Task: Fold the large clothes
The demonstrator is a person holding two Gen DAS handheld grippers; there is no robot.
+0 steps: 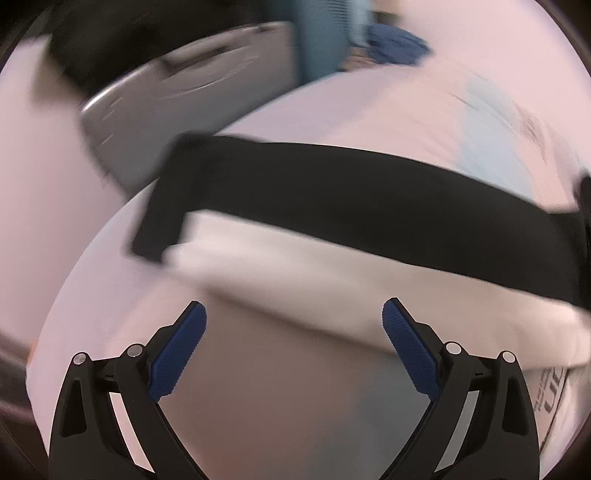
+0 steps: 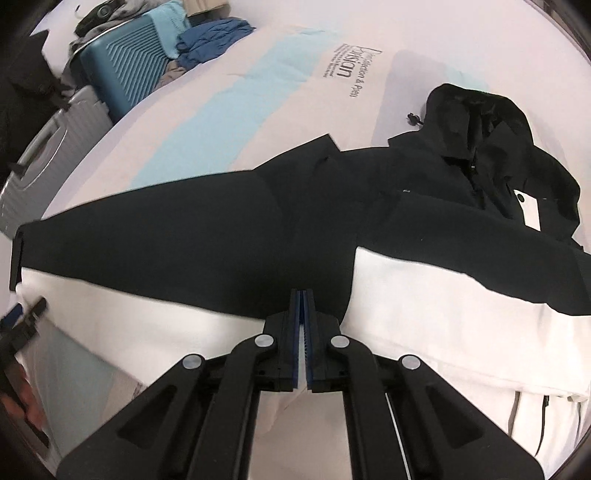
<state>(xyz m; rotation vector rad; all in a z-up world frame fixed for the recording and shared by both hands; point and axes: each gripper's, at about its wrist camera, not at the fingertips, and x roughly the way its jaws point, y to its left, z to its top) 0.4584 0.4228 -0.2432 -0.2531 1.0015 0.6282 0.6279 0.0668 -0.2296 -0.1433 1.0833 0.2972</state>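
One broad white bed (image 2: 461, 33) with a pale blue stripe carries the black-and-white jacket (image 2: 258, 236), spread flat, hood at the far right, one long sleeve reaching left. Ribbed teal (image 2: 125, 70) and grey (image 2: 40, 173) suitcases stand far left. Right tongs (image 2: 303, 295) pinch white jacket fabric; left tongs (image 1: 294, 325) spread wide, empty, above the bed near the jacket's hem.

A bedroom in a home is showing here: a wide bed (image 2: 229, 96) in pale pink and light-blue bedding is taking up most of the view, a teal suitcase (image 2: 122, 70) and a grey one (image 2: 40, 166) are standing beside it, and crumpled blue clothes (image 2: 210, 38) are lying at its edge
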